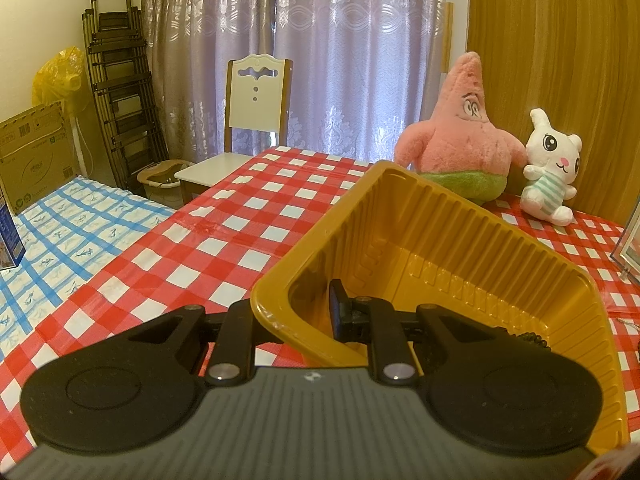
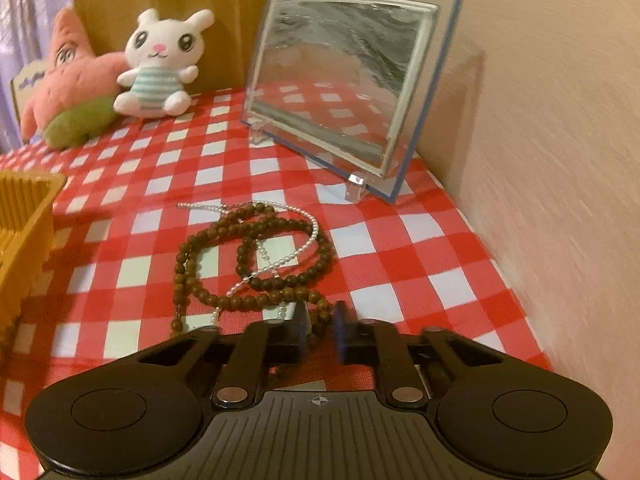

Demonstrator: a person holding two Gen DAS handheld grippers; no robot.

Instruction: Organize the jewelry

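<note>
Brown wooden bead necklace [image 2: 256, 264] lies on the red-and-white checked tablecloth [image 2: 400, 248], tangled with a thin white pearl strand [image 2: 296, 248]; the right gripper [image 2: 320, 326] is clamped on its nearest beads. The left gripper [image 1: 296, 312] is closed on the wall of a tilted yellow ribbed plastic tray [image 1: 440, 232]. Nothing lies in the visible part of this tray.

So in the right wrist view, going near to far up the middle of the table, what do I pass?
right gripper closed on the brown bead strand → white pearl strand tangled with it → clear framed picture standing near the wall.
</note>
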